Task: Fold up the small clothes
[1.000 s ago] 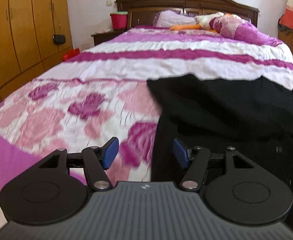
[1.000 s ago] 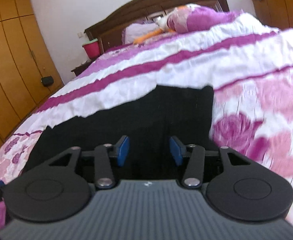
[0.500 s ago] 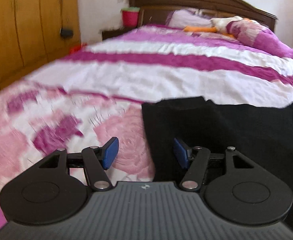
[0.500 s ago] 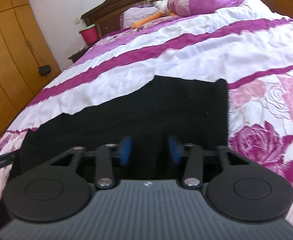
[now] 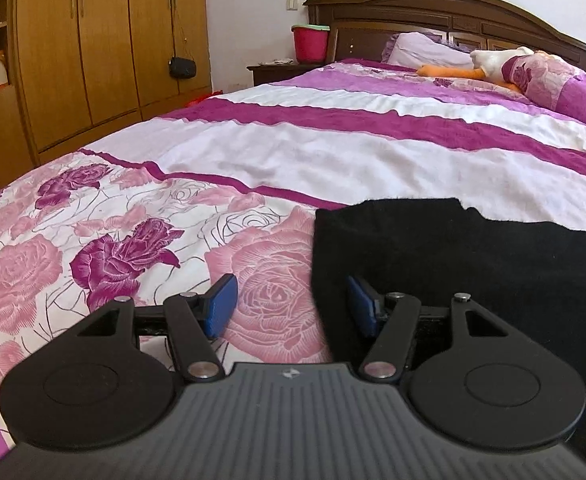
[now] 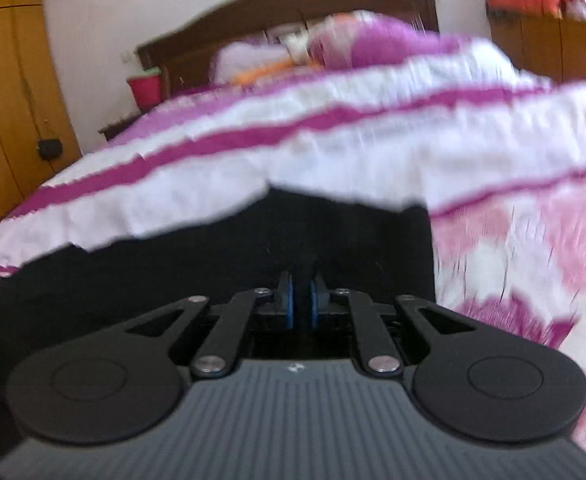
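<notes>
A black garment (image 5: pixel 473 264) is lying flat on the near part of the bed, on the floral bedspread (image 5: pixel 133 216), w/ its far edge reaching the white band of the cover. In the left wrist view the left gripper (image 5: pixel 291 306) is hovering low over the garment's left edge: its jaws are standing apart, roughly mid-width, w/ nothing pinched; the left blue pad (image 5: pixel 221 305) is sitting over a pink rose print and the right one over black cloth, so the edge of the garment is running between them. In the right wrist view, which is blurred, the right gripper (image 6: pixel 301 300) is sitting over the garment (image 6: pixel 173 272) toward its right side, not far from its right edge. Its jaws have just been closing and are now nearly together, w/ only a thin dark gap btwn the blue pads (image 6: pixel 289 300); dark cloth is filling that gap, so it is gripping a fold of the garment. At the far end of the bed a dark wooden headboard (image 5: pixel 453 12) is standing against the wall, w/ pillows (image 5: pixel 425 50) and an orange-and-white soft toy (image 5: pixel 481 66) lying in front of it. On the far left a red bucket (image 5: pixel 310 42) is sitting on a nightstand (image 5: pixel 277 72), and a wooden wardrobe (image 5: pixel 93 48) is lining the left wall, w/ a small black pouch (image 5: pixel 182 67) hanging on its door.
</notes>
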Demonstrator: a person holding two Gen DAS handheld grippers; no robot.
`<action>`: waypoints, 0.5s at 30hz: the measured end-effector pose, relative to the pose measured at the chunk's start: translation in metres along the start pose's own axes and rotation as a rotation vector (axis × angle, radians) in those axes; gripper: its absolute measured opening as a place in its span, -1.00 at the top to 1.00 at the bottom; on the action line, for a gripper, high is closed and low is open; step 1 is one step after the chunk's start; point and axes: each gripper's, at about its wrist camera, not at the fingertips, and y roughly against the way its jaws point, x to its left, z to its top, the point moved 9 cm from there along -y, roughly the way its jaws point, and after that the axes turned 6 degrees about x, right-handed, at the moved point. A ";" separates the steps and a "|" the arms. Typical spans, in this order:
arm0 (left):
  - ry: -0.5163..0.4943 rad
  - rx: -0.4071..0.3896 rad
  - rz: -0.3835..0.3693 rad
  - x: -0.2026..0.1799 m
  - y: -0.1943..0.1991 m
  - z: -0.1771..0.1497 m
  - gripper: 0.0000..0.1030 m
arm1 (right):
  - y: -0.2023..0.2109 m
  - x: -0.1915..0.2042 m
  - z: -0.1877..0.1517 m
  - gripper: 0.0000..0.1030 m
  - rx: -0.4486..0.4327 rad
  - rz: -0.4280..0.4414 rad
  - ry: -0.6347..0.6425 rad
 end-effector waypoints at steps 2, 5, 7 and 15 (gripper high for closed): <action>0.004 0.001 -0.007 0.001 0.001 0.000 -0.28 | 0.003 0.001 0.003 0.74 0.006 0.003 -0.002; 0.014 0.002 -0.031 0.003 0.007 0.003 -0.28 | 0.015 0.002 0.006 0.65 0.006 -0.012 0.024; 0.024 0.007 -0.044 0.006 0.012 0.004 -0.28 | 0.029 -0.001 0.010 0.60 -0.009 -0.016 0.021; -0.039 0.000 -0.130 0.007 0.053 0.000 -0.28 | 0.074 -0.007 0.004 0.59 -0.003 0.089 0.027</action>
